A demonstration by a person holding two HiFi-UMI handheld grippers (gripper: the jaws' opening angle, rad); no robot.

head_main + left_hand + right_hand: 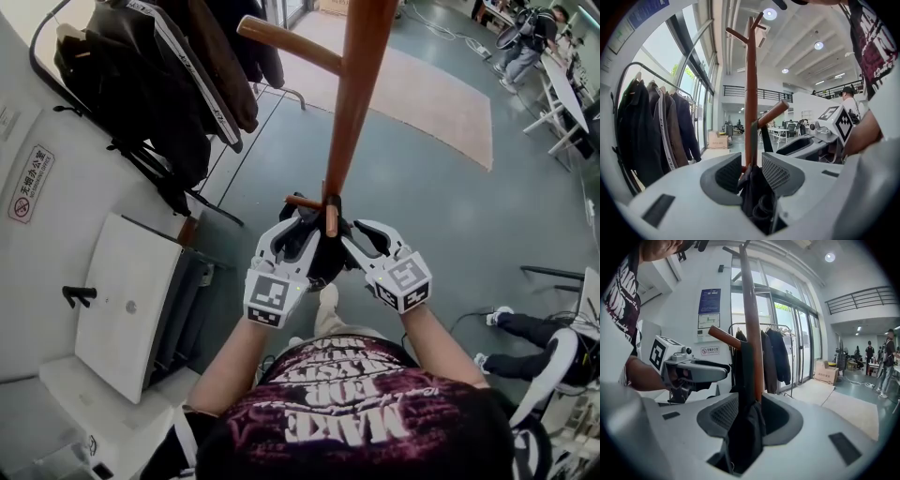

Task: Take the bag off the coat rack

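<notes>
Black bag (315,255) hanging by strap on low peg (772,114) of wooden coat rack (354,103), sitting close against pole. Left gripper (751,174) squeezing bag cloth between both pads. Right gripper (749,411) pinching bag from other side. Both grippers meeting just under peg. Dark coats (169,84) hanging well apart.

We reach both forearms forward, side by side. Our left gripper (296,231) and right gripper (351,240) angle inward, tips near together, each clamped on the bag (317,257).
</notes>
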